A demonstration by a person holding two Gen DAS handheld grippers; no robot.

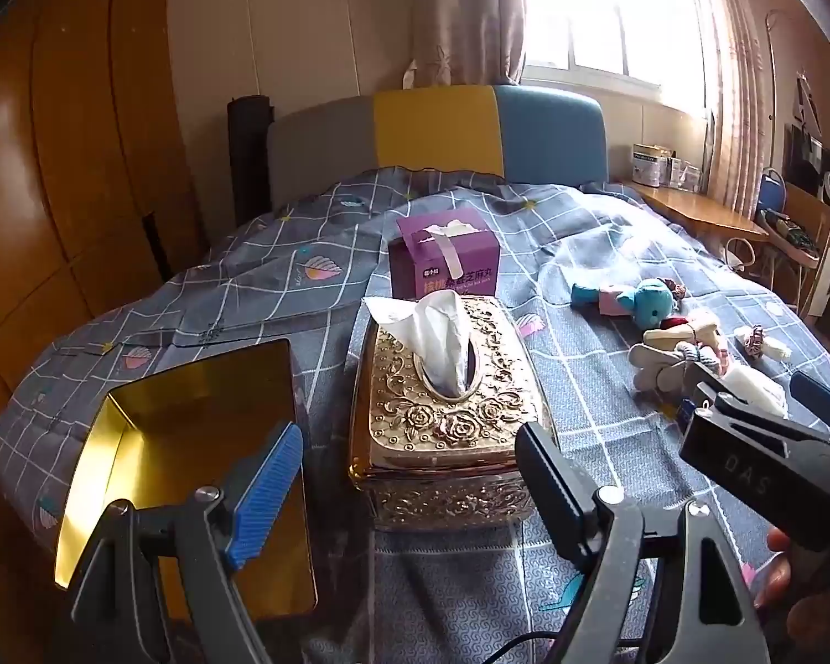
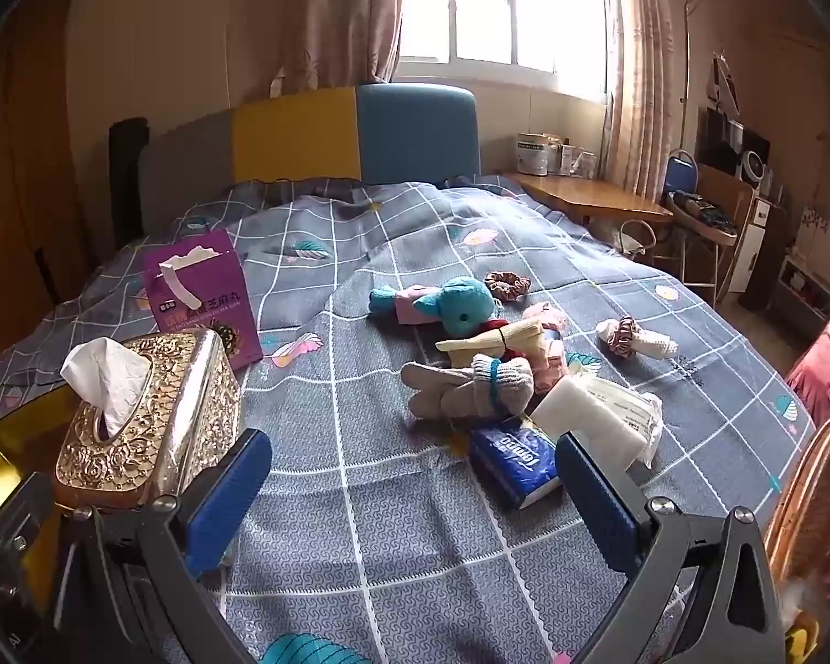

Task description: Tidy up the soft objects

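Soft things lie in a pile on the bed: a blue plush toy (image 2: 462,304), grey gloves (image 2: 470,390), a beige bundle (image 2: 498,343), a white tissue pack (image 2: 603,415), a blue tissue packet (image 2: 517,462), a scrunchie (image 2: 506,283) and a white sock (image 2: 644,340). My right gripper (image 2: 409,489) is open and empty, just in front of the blue packet. My left gripper (image 1: 409,484) is open and empty, in front of the gold tissue box (image 1: 448,393). An open gold tin (image 1: 193,442) lies to its left. The plush toy (image 1: 650,299) also shows in the left wrist view.
A purple carton (image 1: 442,263) stands behind the gold tissue box. The bed has a grey checked cover (image 2: 415,525) and a headboard (image 1: 437,133). A wooden desk (image 2: 586,196) and a chair (image 2: 686,205) stand on the right. A wardrobe (image 1: 55,193) is on the left.
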